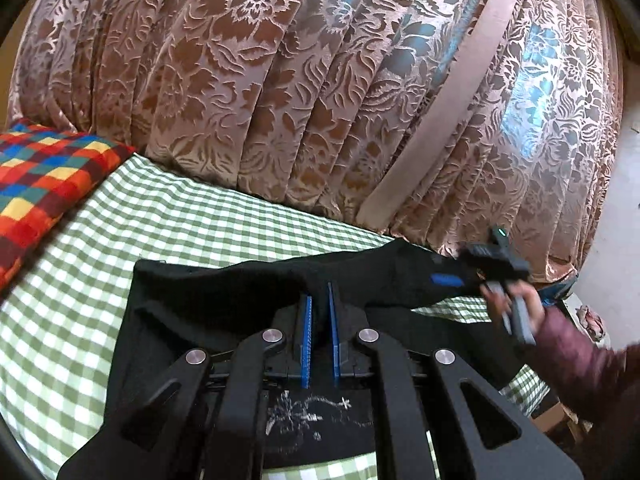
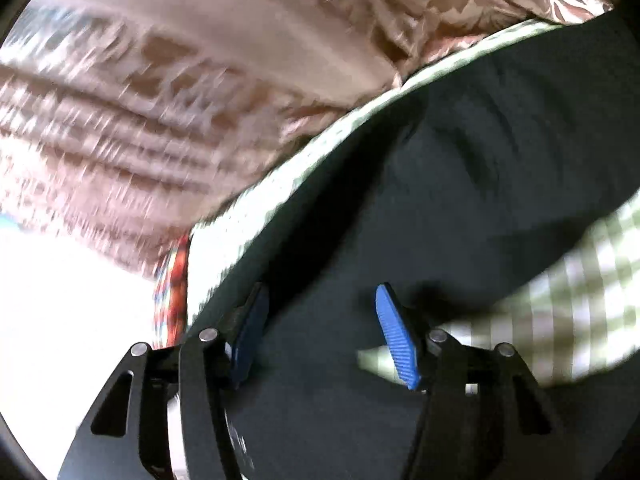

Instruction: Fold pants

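Black pants (image 1: 224,280) lie spread on a green-and-white checked bed sheet (image 1: 160,216), with a white print (image 1: 304,412) showing near the camera. My left gripper (image 1: 319,292) is shut on a raised fold of the black cloth, pinched between its blue pads. In the right wrist view, which is blurred, the pants (image 2: 480,160) fill the middle. My right gripper (image 2: 320,292) hangs over them with its blue pads well apart, and cloth lies between and below them without being pressed. A hand (image 1: 516,300) in a maroon sleeve holds that gripper at the pants' right end.
A floral brown curtain (image 1: 280,80) hangs right behind the bed. A bright multicoloured checked pillow (image 1: 48,176) lies at the left on the sheet. The bed's edge and some floor clutter (image 1: 560,416) show at the lower right.
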`<move>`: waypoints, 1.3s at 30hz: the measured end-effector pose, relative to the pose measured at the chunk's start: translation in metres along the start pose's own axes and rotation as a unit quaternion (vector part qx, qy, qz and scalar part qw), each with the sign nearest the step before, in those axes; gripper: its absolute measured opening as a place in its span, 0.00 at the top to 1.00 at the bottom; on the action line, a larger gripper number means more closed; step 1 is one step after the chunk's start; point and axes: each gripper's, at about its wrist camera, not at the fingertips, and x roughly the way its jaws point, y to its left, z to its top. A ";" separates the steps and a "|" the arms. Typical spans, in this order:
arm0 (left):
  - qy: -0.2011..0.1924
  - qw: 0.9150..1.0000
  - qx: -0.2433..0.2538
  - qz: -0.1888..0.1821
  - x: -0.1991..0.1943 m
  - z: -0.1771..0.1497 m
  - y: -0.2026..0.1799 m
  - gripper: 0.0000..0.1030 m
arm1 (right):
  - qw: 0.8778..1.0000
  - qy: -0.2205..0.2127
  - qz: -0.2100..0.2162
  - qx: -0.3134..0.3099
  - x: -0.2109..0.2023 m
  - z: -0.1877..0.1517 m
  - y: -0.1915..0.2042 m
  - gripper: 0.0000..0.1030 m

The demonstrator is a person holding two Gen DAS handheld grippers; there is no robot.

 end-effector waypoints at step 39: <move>0.042 0.953 -0.267 0.134 -0.048 -0.077 0.138 0.62 | 0.997 0.053 -0.004 -0.047 -0.031 -0.184 -0.046 0.90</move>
